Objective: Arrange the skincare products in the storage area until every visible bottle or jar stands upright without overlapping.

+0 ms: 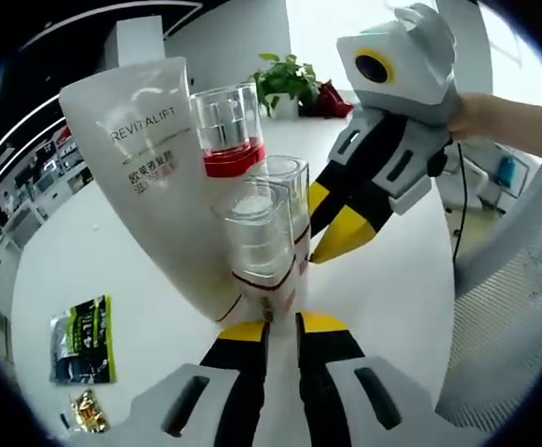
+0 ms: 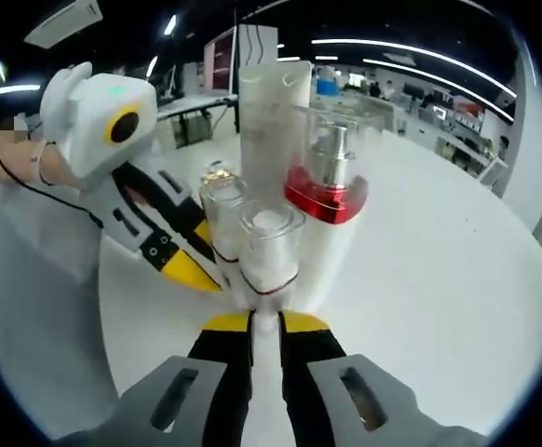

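Centre frame: white REVITALIFT tube (image 1: pixel 155 158), red-based pump bottle (image 1: pixel 229 130), two clear-capped bottles (image 1: pixel 257 237) upright on counter (image 1: pixel 94 261); left gripper (image 1: pixel 282 328) and right gripper (image 2: pixel 264 326) both nearly closed, gripping nothing.

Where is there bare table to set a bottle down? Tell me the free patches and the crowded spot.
Free: the white table right of the red-collared bottle in the right gripper view, and the stretch between the tube and the green packet in the left gripper view. Crowded: the bottles cluster tightly, with both grippers' fingers at the clear jar.

White tube (image 1: pixel 155 158), red-banded clear bottle (image 1: pixel 226 130)
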{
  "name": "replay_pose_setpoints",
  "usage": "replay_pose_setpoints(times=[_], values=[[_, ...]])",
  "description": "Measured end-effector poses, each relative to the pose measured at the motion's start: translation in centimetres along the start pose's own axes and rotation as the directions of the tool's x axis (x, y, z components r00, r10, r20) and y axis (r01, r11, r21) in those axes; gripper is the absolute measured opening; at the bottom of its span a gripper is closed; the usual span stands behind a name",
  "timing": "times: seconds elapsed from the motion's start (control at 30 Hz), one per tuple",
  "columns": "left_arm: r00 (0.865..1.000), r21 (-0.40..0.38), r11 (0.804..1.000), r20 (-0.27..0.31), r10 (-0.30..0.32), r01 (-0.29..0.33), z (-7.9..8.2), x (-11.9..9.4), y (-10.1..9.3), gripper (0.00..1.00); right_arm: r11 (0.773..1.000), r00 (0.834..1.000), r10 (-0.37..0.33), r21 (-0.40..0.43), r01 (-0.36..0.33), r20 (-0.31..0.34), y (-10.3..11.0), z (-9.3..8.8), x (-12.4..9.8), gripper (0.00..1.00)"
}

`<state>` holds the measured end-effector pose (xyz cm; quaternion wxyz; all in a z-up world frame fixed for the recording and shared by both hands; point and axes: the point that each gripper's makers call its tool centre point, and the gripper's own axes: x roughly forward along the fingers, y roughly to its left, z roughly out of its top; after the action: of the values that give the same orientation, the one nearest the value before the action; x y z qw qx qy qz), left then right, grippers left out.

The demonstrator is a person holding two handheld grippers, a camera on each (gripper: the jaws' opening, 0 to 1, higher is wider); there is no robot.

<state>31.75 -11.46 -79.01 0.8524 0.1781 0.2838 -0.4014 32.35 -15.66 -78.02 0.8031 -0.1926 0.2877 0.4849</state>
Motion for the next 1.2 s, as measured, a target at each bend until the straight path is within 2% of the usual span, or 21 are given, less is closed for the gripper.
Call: replay_pose_setpoints(times=[0.5, 0.83, 1.03, 1.2], values=[[0.999, -0.060, 0.997, -0.001, 0.052, -0.052, -0.08, 0.12, 0.56, 0.16, 1.000, 1.000, 0.010, 0.008, -0.010, 0.002, 0.30, -0.07, 0.37, 0.11], [0.998, -0.068, 0.996, -0.002, 0.065, -0.065, -0.11, 0.46, 0.20, 0.15, 1.000, 1.000, 0.006, 0.010, -0.006, -0.004, 0.14, -0.27, 0.29, 0.12], [0.998, -0.123, 0.990, 0.007, 0.068, -0.067, -0.09, 0.54, 0.30, 0.15, 1.000, 1.000, 0.000, 0.007, 0.000, -0.010, 0.08, -0.17, 0.35, 0.13], [0.998, -0.138, 0.988, 0.010, 0.068, -0.066, -0.09, 0.59, 0.49, 0.15, 1.000, 1.000, 0.002, 0.008, -0.002, -0.010, 0.26, -0.20, 0.32, 0.13]])
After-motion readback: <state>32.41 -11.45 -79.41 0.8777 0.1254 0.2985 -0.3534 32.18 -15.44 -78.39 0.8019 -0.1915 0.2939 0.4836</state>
